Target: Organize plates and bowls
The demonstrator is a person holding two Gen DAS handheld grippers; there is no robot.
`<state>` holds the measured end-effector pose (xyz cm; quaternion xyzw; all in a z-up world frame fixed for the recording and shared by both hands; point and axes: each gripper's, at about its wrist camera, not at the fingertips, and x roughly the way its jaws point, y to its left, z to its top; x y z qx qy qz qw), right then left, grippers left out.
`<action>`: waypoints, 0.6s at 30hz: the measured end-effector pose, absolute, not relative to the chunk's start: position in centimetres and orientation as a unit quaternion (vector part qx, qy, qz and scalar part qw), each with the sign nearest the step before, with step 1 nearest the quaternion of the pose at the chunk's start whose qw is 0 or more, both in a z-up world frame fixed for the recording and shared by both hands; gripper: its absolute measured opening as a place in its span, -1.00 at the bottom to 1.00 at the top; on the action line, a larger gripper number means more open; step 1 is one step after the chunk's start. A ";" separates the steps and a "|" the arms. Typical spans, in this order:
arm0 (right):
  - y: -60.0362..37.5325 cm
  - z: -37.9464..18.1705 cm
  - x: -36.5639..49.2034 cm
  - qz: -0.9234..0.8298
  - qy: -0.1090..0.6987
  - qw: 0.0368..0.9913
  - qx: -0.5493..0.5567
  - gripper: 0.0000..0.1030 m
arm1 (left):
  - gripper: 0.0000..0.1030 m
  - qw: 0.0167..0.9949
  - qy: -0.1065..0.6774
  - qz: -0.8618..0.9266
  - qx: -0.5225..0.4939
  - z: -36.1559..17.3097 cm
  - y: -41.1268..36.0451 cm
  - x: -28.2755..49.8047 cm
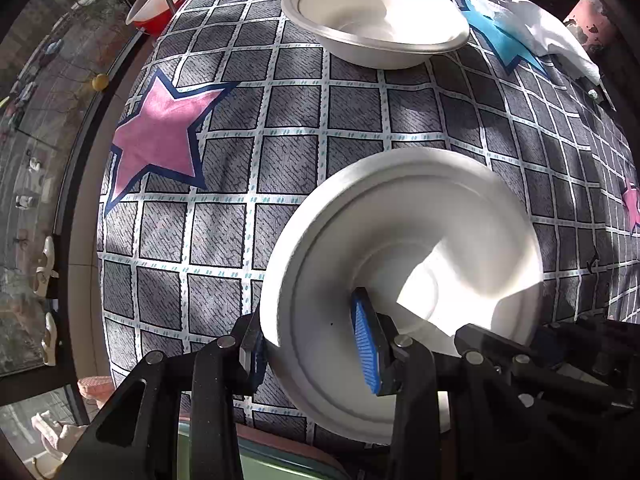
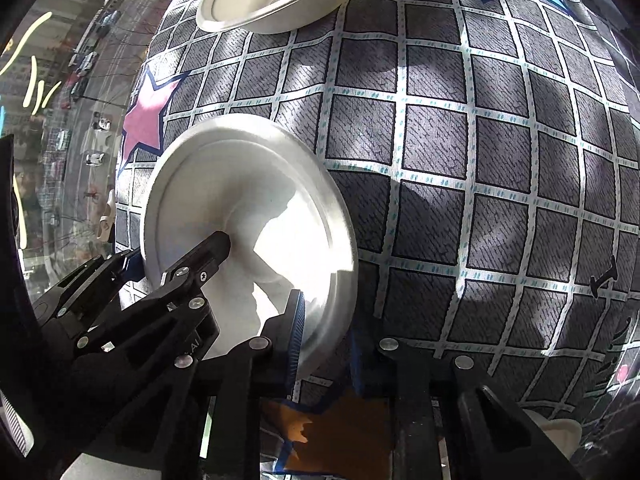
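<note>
Bowl (image 1: 400, 264) rim sits clamped in your left claw (image 1: 316, 344) and right claw (image 2: 324, 340); second bowl (image 1: 374, 20) lies straight ahead across the surface (image 1: 360, 128).

We see hard sunlight striking the near bowl (image 1: 400, 264), blowing its inside out to white glare and casting sharp shadows across the checked cloth (image 1: 360, 120). Fisheye bending bulges both views; the bowl's rim is slightly motion-blurred.

Left gripper (image 1: 316, 344) clamps near bowl (image 1: 404, 280) rim; second bowl (image 1: 374, 18) beyond.
</note>
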<state>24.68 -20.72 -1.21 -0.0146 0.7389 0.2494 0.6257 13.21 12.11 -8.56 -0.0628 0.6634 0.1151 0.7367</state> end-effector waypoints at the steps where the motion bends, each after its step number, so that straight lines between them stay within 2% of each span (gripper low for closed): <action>1: -21.2 -1.1 24.6 0.247 0.739 0.626 -0.013 -0.56 | -0.21 0.738 0.663 0.112 -0.059 -8.5 11.6 13.2; 8: -23.8 -0.4 24.8 0.237 0.733 0.637 -0.012 -0.56 | -0.24 0.743 0.660 0.096 -0.055 -7.8 8.1 13.2; 18: -26.6 2.3 25.0 0.243 0.714 0.657 -0.004 -0.56 | -0.24 0.763 0.639 0.090 -0.044 -4.1 3.1 12.2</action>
